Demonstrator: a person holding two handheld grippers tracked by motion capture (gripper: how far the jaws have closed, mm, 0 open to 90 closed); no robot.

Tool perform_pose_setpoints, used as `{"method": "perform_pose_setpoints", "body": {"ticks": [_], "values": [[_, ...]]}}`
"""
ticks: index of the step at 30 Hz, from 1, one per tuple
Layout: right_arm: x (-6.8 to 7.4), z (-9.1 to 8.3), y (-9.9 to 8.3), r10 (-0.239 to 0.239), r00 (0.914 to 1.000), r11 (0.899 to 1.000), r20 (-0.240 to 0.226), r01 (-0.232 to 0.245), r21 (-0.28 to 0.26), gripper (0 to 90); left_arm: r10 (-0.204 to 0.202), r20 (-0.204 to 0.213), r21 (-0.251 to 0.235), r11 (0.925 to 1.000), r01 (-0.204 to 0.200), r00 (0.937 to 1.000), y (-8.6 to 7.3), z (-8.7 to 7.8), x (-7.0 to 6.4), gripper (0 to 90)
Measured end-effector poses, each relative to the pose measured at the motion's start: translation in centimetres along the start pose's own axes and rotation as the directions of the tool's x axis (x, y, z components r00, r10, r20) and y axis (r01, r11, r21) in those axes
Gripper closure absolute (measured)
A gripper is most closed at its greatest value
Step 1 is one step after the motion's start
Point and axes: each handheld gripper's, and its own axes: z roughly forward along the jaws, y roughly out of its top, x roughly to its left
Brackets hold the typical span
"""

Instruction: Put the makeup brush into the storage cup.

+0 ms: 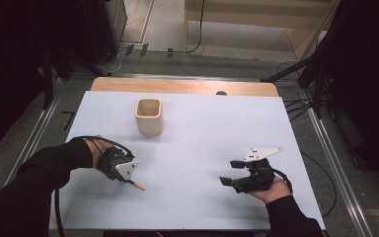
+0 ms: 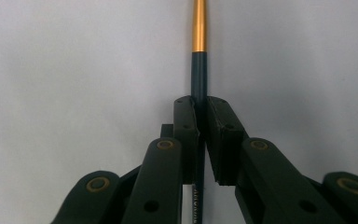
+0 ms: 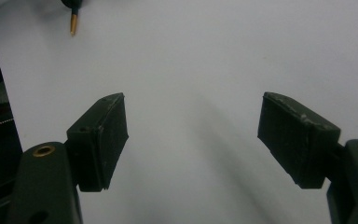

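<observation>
A slim pen (image 2: 199,70) with a dark teal barrel and a gold-orange end lies low over the white table (image 1: 202,128). My left gripper (image 2: 200,105) is shut on its barrel, and the gold end sticks out past the jaws. From above, the left gripper (image 1: 127,179) sits at the table's front left with the pen (image 1: 138,185) pointing right and toward the front edge. At the front right my right gripper (image 1: 228,172) is open, its jaws wide apart with nothing between them (image 3: 193,126). Far off in the right gripper view is the pen's tip (image 3: 74,22).
A beige square-sided cup (image 1: 149,117) stands upright and open at the back left of the table, well beyond the left gripper. A wooden strip (image 1: 182,86) runs along the table's far edge. Cables trail from both grippers.
</observation>
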Motion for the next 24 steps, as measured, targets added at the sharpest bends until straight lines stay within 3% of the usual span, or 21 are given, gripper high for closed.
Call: {"method": "perform_pose_setpoints", "body": {"ticks": [16,18,24], "values": [[0.0,0.0,0.0,-0.001,1.0,1.0,0.001,0.001,0.005,24.9,-0.08,0.019,0.002,0.9968,0.08,0.9966,0.0,-0.3,0.4,84.2],[0.0,0.0,0.0,-0.002,1.0,1.0,0.001,0.002,0.004,24.9,-0.101,0.016,-0.012,0.9948,0.102,0.9947,-0.1,-0.8,0.4,84.1],[0.0,0.0,0.0,-0.001,1.0,1.0,0.001,0.001,0.002,25.0,-0.202,-0.008,-0.05,0.9783,0.201,0.9794,-0.4,-2.2,0.4,84.1]]}}
